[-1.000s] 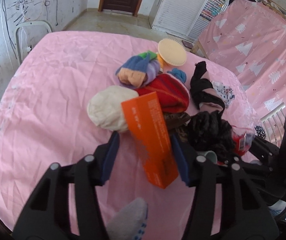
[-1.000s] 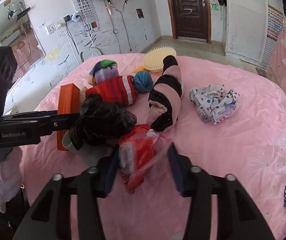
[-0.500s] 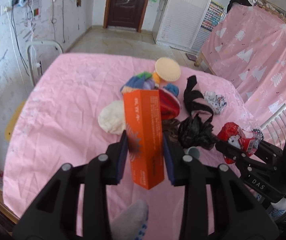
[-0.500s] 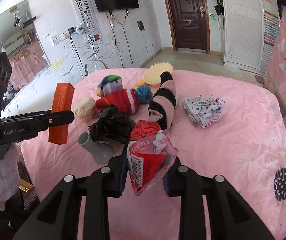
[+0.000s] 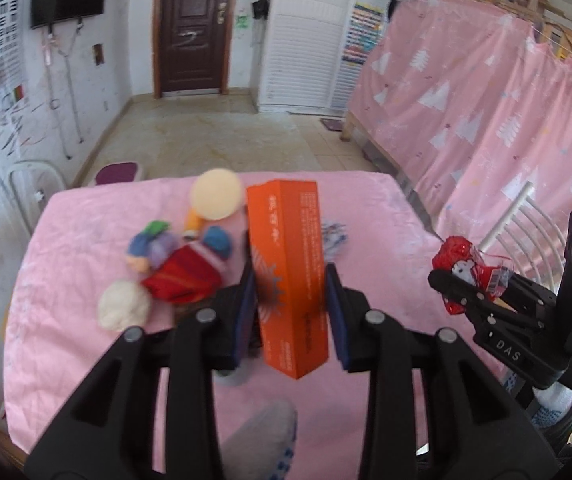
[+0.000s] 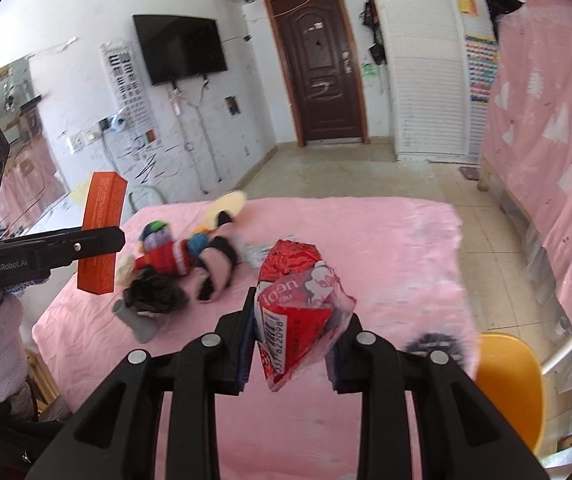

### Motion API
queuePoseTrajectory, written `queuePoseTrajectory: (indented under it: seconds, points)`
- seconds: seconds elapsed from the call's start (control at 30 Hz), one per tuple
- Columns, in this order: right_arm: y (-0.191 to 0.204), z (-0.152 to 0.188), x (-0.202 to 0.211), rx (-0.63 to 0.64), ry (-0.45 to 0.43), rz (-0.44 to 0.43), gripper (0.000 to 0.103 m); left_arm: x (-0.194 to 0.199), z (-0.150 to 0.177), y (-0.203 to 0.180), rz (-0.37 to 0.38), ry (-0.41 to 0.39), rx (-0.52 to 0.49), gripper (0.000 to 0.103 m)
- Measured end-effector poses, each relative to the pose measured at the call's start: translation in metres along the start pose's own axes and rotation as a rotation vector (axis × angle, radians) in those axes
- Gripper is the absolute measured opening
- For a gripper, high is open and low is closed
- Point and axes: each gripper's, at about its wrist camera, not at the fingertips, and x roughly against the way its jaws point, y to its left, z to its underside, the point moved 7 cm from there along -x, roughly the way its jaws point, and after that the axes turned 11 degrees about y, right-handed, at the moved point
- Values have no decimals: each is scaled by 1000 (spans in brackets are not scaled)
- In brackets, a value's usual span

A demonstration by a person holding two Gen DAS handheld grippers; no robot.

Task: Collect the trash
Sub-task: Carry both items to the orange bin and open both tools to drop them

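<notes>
Two pieces of trash were already picked up and held clear above the pink table point(image 5: 86, 360). The orange box point(image 5: 288, 272) was pinched between the pads of the left gripper point(image 5: 289, 312), standing almost upright, and the crumpled red snack wrapper point(image 6: 298, 312) was pinched by the right gripper point(image 6: 291, 332); in the left wrist view this wrapper was seen at about 3 o'clock, well apart from the box. No bin or bag for the trash was visible in either view, so the drop-off was judged as not yet done — this part of the task was left. On the table, from 9 to 11 o'clock of the box, a pile of soft things was left: a red knitted piece point(image 5: 182, 280), a white ball point(image 5: 124, 310) and a round cream brush point(image 5: 217, 194). Beside them a crumpled black bag point(image 6: 154, 294) and a grey cup point(image 6: 136, 320) were seen in the right wrist view — possibly more trash to be collected, though this could not be told with certainty.
</notes>
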Motion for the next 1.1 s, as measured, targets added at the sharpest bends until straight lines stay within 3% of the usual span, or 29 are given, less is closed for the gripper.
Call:
queuePoseTrajectory:
  seconds: [0.47, 0.8, 0.93, 1.0, 1.03, 1.1]
  points:
    - [-125, 28, 19, -143, -21, 126, 19, -48, -31, -143, 186, 77, -145, 32]
    - [-174, 58, 13, -236, 1, 75, 20, -103, -31, -238, 248, 179, -227, 32]
    - [-185, 66, 10, -262, 5, 57, 27, -120, -29, -261, 243, 204, -251, 32]
    - [-191, 70, 9, -279, 3, 53, 42, -126, -29, -267, 242, 215, -253, 32]
    - [-195, 72, 9, -289, 1, 55, 50, -130, -29, -271, 244, 221, -255, 36]
    - [-202, 75, 11, -308, -4, 67, 55, -132, -28, -274, 255, 225, -258, 51]
